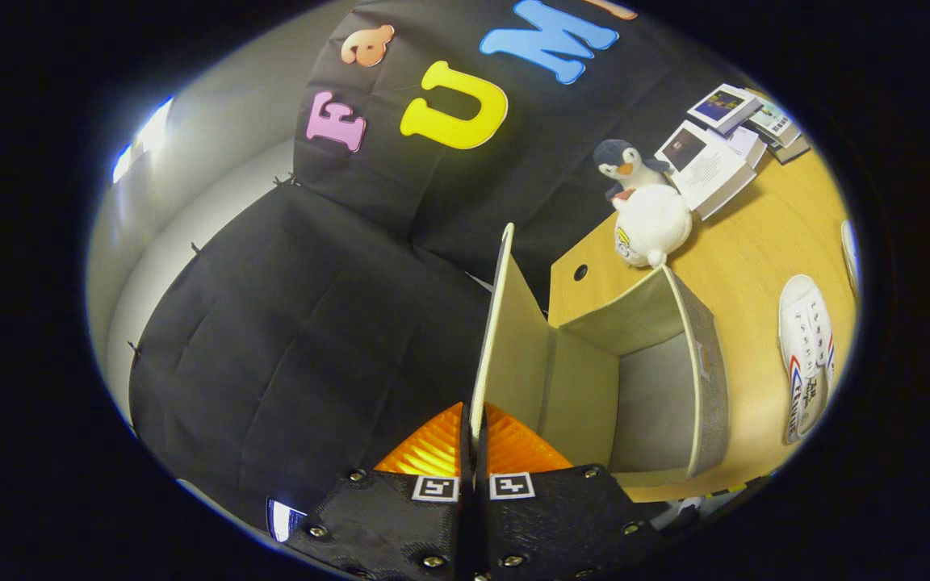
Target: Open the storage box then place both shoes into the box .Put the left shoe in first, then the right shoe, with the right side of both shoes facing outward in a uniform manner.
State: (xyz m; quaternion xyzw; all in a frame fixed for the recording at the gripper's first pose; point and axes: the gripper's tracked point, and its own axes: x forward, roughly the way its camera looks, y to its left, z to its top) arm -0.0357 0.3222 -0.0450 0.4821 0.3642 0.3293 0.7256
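The storage box [659, 387] stands on the wooden table [764, 250] with its inside bare and grey. Its beige lid [513, 339] is swung up and stands on edge. My gripper [473, 440] is shut on the lid's edge, which runs between the two orange fingers [433, 448]. A white sneaker [806, 355] with red and blue stripes lies on the table beyond the box's far side. The tip of a second white shoe [850, 250] shows further off on the table.
A plush penguin [644, 202] sits on the table just behind the box. Several books [723, 145] lie in a pile past the penguin. The booth's black cloth wall hangs to the lid's other side.
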